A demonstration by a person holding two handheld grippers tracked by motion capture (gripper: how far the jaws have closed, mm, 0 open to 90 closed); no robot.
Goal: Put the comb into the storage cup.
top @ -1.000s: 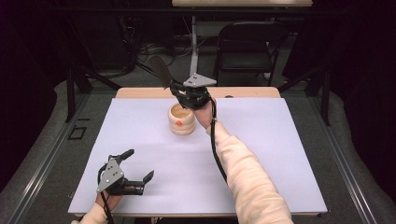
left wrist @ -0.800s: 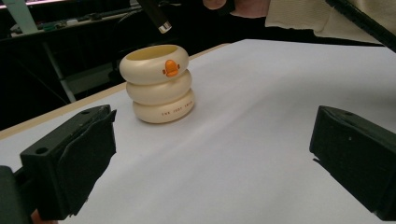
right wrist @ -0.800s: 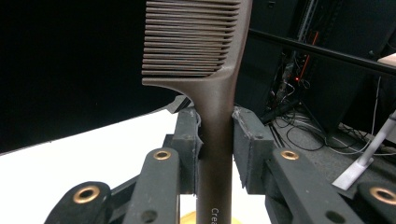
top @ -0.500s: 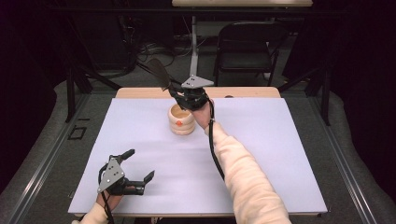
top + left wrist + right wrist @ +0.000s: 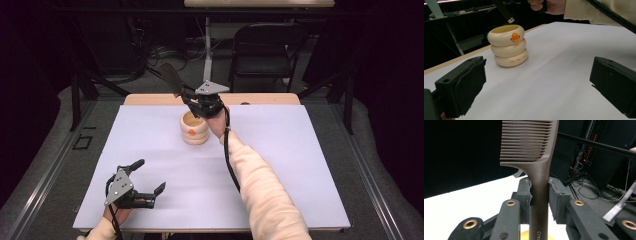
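In the high view the right gripper (image 5: pixel 192 100) sits at upper centre of the frame, its jaws clenched on the handle of a brown comb (image 5: pixel 171 79) that slants up and to the left, toothed end raised over the far table edge. The right gripper view shows the grip plainly: the two black pads press the comb (image 5: pixel 539 195) from either side at mid frame, the teeth filling the top centre, and a cream rim shows at the bottom edge just below the handle. Just below and left of that gripper in the high view stands a cream ribbed cup (image 5: pixel 195 128) with an orange mark, upright on the white table (image 5: pixel 300 165). In the left gripper view the cup (image 5: pixel 507 46) is at upper left, with the comb's handle tip (image 5: pixel 510 19) hanging just above its rim, apart from it. The left gripper (image 5: pixel 150 182) lies at the lower left of the high view, jaws released and spread wide with nothing between them, well apart from the cup
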